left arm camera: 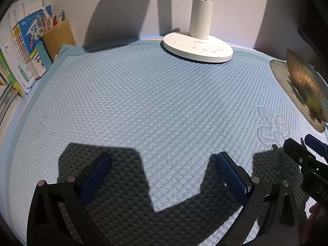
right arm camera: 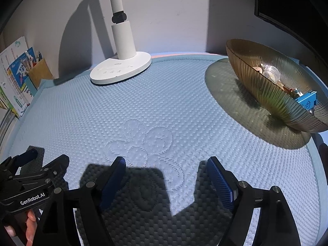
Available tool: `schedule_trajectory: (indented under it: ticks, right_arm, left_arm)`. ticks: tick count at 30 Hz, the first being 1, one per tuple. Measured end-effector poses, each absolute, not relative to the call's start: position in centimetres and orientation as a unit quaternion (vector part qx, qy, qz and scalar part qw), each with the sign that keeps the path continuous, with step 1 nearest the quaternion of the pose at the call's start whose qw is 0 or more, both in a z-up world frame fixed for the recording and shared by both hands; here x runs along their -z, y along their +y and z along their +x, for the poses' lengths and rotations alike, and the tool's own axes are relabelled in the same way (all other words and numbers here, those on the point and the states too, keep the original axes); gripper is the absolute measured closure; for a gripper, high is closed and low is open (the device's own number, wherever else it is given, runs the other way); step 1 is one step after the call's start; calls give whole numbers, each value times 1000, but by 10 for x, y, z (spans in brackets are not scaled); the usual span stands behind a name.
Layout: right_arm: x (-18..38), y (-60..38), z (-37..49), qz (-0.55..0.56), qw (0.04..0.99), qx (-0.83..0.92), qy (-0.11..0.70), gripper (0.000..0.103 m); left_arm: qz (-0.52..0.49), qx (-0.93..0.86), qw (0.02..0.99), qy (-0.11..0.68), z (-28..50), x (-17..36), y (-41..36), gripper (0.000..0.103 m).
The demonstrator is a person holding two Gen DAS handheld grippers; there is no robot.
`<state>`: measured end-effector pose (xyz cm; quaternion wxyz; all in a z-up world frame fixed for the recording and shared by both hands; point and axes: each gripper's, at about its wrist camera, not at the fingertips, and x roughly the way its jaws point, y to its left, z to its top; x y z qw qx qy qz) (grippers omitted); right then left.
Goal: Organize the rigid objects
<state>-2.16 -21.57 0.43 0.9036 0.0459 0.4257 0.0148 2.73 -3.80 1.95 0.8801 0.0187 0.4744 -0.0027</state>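
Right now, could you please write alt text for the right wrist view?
The right hand-held gripper hangs open and empty over a blue textured mat. A ribbed amber bowl of small items sits right; a white lamp base stands behind.

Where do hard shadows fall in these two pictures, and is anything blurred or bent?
Left wrist view: the claw throws a sharp dark shadow on the mat; edges curve. Right wrist view: the bowl casts a greenish shadow; the lamp leans from fisheye bending.
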Motion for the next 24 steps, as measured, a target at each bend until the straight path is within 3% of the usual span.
schedule_trajectory:
  ticks: [24]
  right_arm:
    - [-11, -203, -31, 27, 916, -21, 401, 8]
  left_arm:
    - [10, 5, 880, 475, 29, -20, -38, 0]
